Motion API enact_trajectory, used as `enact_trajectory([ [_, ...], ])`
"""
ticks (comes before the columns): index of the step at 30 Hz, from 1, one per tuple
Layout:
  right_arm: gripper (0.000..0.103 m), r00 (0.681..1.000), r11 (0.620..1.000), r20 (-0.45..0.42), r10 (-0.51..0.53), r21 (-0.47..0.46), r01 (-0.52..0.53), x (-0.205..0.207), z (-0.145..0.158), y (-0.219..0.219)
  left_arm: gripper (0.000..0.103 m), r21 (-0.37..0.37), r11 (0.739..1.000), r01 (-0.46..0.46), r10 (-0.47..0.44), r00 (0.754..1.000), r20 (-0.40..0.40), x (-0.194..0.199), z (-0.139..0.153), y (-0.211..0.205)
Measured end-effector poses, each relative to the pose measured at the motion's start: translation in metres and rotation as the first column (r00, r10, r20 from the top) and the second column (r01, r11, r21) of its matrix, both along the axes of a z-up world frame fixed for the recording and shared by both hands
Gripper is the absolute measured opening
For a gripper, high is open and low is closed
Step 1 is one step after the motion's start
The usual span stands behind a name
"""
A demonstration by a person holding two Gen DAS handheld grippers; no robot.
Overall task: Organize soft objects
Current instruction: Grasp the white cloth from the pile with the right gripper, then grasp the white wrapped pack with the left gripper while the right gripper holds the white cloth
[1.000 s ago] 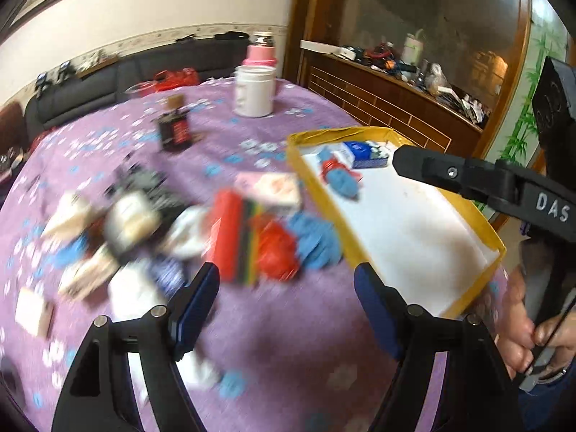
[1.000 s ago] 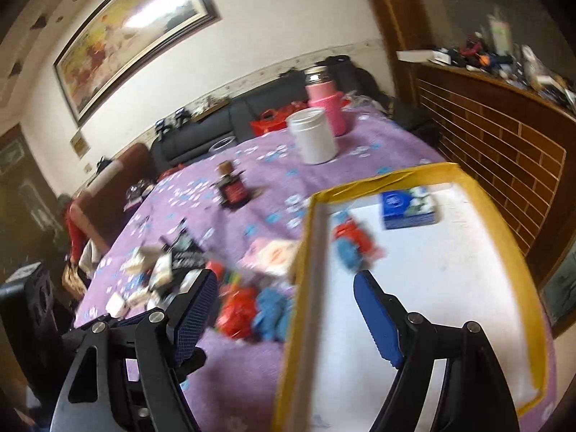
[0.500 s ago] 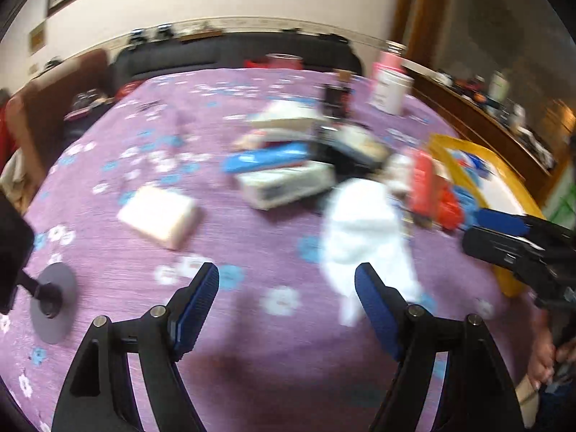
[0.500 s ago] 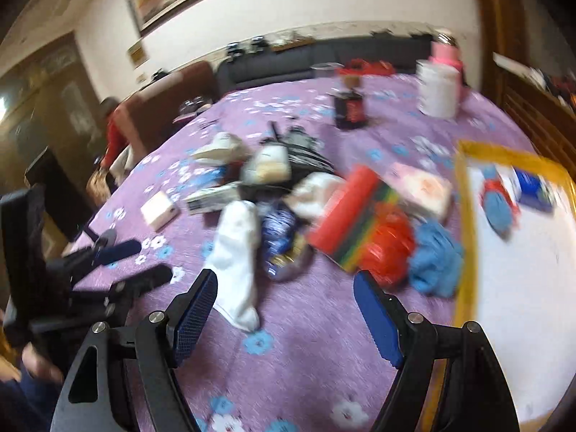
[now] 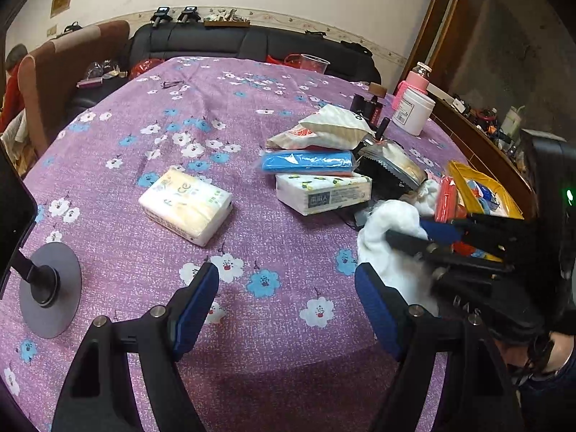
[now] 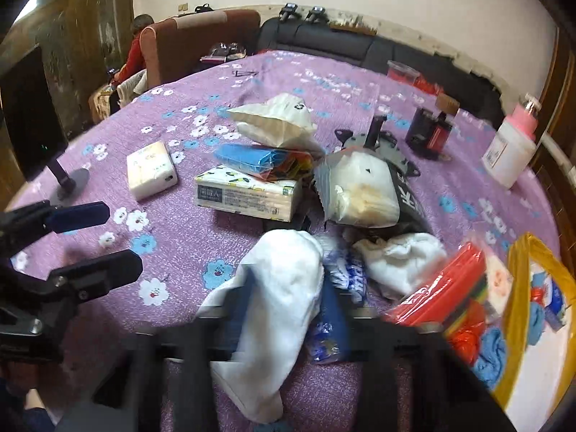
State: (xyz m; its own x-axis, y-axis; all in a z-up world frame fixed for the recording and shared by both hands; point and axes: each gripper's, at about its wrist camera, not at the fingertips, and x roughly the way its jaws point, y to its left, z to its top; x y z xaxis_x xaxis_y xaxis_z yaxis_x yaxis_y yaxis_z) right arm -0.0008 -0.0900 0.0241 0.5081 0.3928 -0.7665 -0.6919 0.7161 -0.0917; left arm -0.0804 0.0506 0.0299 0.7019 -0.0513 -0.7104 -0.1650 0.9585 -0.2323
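Right gripper just closing, now pinched on the white sock at the pile's near edge on the purple tablecloth. Left gripper wide, empty. Probably light, limp, droopy; best gripped mid-length.

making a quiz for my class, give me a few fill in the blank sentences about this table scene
1. The right gripper is shut on a ____ sock.
2. The left gripper holds ____ between its open jaws.
3. The blue packet lies on top of a ____ pack with a leaf print.
4. The tablecloth is ____ with a flower print.

Missing words: white; nothing; tissue; purple
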Motion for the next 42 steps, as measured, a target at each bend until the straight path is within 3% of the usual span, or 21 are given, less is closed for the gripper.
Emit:
enact_trajectory([
  [3, 0.015, 1.0, 0.998, 0.027, -0.008, 0.061, 0.006, -0.018, 0.016, -0.02, 0.077, -0.012, 1.0, 0.011, -0.011, 1.0, -0.002, 0.001, -0.001, 0.001],
  [6, 0.015, 0.992, 0.993, 0.113, -0.048, 0.117, 0.034, -0.041, 0.036, -0.05, 0.077, -0.018, 1.0, 0.018, -0.018, 1.0, -0.002, 0.001, -0.001, 0.0],
  [10, 0.015, 0.955, 0.997, 0.287, -0.08, 0.015, 0.079, -0.071, 0.034, -0.073, 0.077, -0.01, 1.0, 0.021, -0.021, 1.0, -0.01, 0.003, -0.001, -0.002],
  [13, 0.015, 0.975, 0.998, 0.215, -0.057, -0.023, 0.063, -0.08, 0.01, -0.081, 0.077, 0.005, 1.0, 0.025, -0.025, 1.0, -0.014, 0.004, -0.001, -0.004],
  [16, 0.015, 0.995, 0.999, 0.091, -0.04, -0.028, 0.042, -0.084, -0.012, -0.09, 0.077, 0.013, 1.0, 0.025, -0.025, 1.0, -0.013, 0.004, -0.001, -0.006],
  [21, 0.018, 0.99, 0.993, -0.118, -0.083, 0.073, 0.092, -0.065, -0.015, -0.11, 0.077, 0.014, 1.0, 0.025, -0.024, 0.999, -0.022, 0.004, -0.001, -0.005],
  [23, 0.02, 0.984, 0.99, -0.164, -0.074, 0.11, 0.093, -0.059, -0.012, -0.116, 0.077, 0.016, 1.0, 0.024, -0.024, 0.999, -0.024, 0.004, -0.002, -0.005],
  [26, 0.036, 0.99, 0.994, -0.122, -0.07, 0.07, 0.079, -0.063, -0.006, -0.118, 0.077, 0.017, 1.0, 0.025, -0.025, 0.999, -0.025, 0.004, -0.002, -0.005],
  [28, 0.058, 0.995, 0.996, -0.075, -0.069, 0.053, 0.073, -0.071, 0.0, -0.118, 0.077, 0.018, 1.0, 0.025, -0.025, 0.999, -0.027, 0.004, -0.002, -0.005],
  [32, 0.059, 0.999, 0.998, 0.007, -0.045, 0.036, 0.045, -0.076, 0.017, -0.118, 0.077, 0.024, 0.999, 0.031, -0.03, 0.999, -0.03, 0.005, -0.002, -0.006],
  [35, 0.072, 0.998, 1.0, 0.065, -0.016, 0.018, 0.015, -0.078, 0.024, -0.113, 0.077, 0.023, 0.999, 0.03, -0.029, 0.999, -0.032, 0.005, -0.002, -0.006],
  [39, 0.078, 0.993, 0.998, 0.106, 0.046, -0.056, -0.04, -0.075, 0.013, -0.099, 0.077, 0.022, 0.999, 0.029, -0.029, 0.999, -0.032, 0.004, -0.002, -0.006],
  [42, 0.078, 0.996, 0.995, 0.078, 0.05, -0.092, -0.043, -0.061, -0.005, -0.093, 0.077, 0.021, 0.999, 0.034, -0.033, 0.999, -0.035, 0.004, -0.002, -0.006],
])
